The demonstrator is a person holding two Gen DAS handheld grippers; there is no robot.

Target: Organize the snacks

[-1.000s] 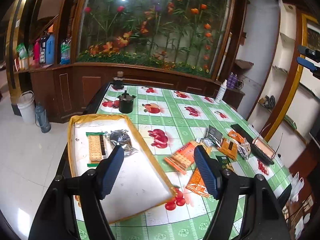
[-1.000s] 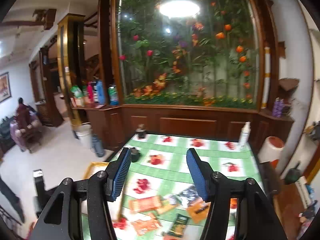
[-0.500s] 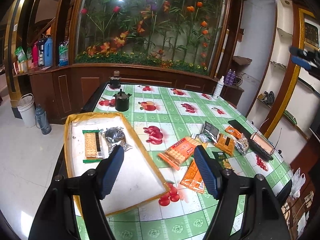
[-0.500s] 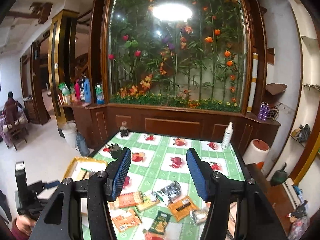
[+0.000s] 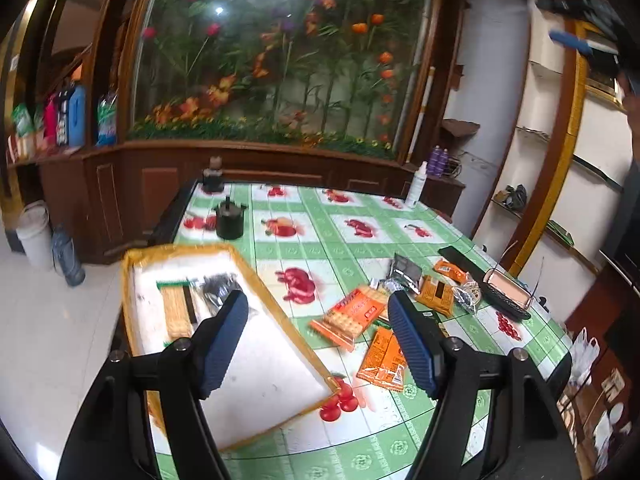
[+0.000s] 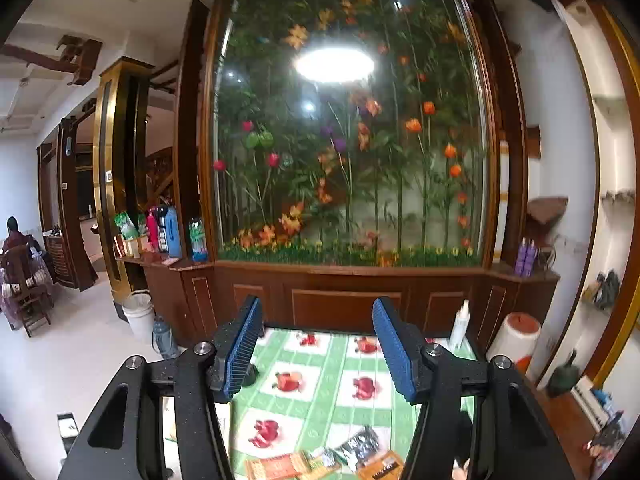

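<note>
A yellow-rimmed white tray (image 5: pixel 132 280) lies at the table's left edge. It holds a cracker pack (image 5: pixel 176 308) and a silver packet (image 5: pixel 216 288). Loose snack packs lie to its right: an orange cracker pack (image 5: pixel 352 316), an orange pack (image 5: pixel 380 356), a silver pack (image 5: pixel 404 270) and several more. My left gripper (image 5: pixel 316 336) is open and empty above the tray's right edge. My right gripper (image 6: pixel 316 348) is open and empty, held high over the table; some snack packs (image 6: pixel 280 466) show at the bottom of its view.
The table (image 5: pixel 340 248) has a green checked cloth with fruit prints. A black pot (image 5: pixel 230 222) and a small dark jar (image 5: pixel 214 178) stand at the far left, a white spray bottle (image 5: pixel 416 184) at the far right. A glasses case (image 5: pixel 506 292) lies near the right edge.
My left gripper drifted slightly while staying open over the tray's edge. My right gripper tilted upward, so less of the table shows in its view.
</note>
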